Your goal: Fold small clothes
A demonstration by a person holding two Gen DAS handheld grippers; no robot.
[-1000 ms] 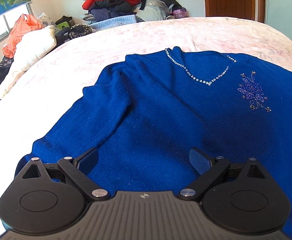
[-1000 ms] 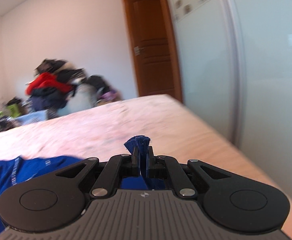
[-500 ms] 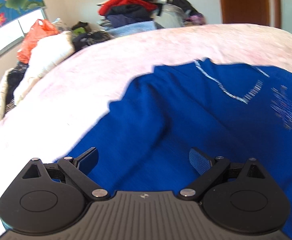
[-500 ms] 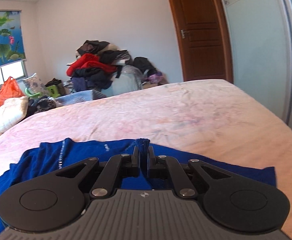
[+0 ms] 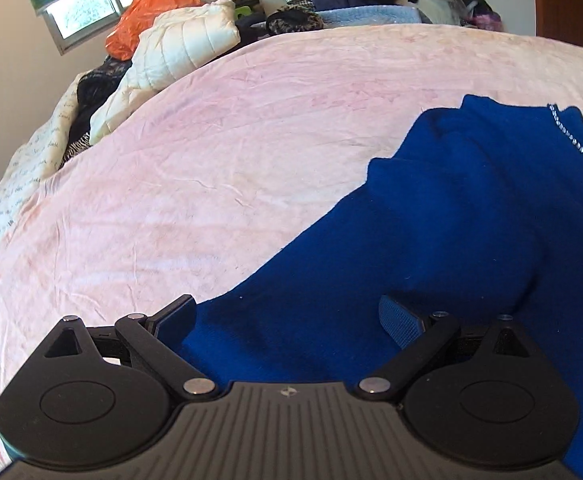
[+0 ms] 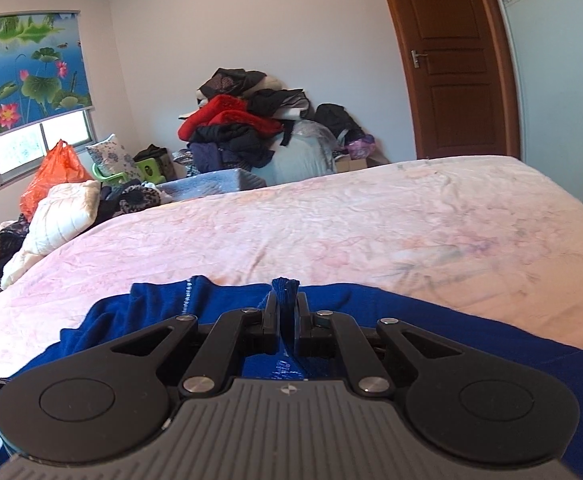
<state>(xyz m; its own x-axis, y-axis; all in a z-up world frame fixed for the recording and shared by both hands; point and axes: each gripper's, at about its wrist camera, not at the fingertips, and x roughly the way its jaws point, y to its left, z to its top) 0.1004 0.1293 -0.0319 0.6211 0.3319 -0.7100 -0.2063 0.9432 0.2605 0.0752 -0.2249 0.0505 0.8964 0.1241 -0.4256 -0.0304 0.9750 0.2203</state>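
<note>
Blue sweater (image 5: 431, 240): knitted, with a beaded neckline trim (image 5: 579, 144); lay spread on the bed (image 5: 231, 160), on its pink, creased cover. One fold of the sweater's cloth stood pinched upright above the rest of the garment.

Right gripper (image 6: 286, 312): jaws closed on that raised fold of the sweater, a tuft of blue knit showing above the fingertips.

Left gripper (image 5: 287, 314): jaws spread wide, nothing between the pads; hung over the sweater's edge, with one finger (image 5: 177, 316) over the bare bed cover just beside the sweater and the other over the blue cloth.

White quilted jacket (image 5: 171, 56): beyond the sweater, at the bed's far edge.

Orange plastic bag (image 5: 147, 12): behind the jacket, under the window.

Clothes pile (image 6: 247, 124): well beyond the sweater, against the far wall past the bed.

Wooden door (image 6: 451, 60): to the right of the pile.
</note>
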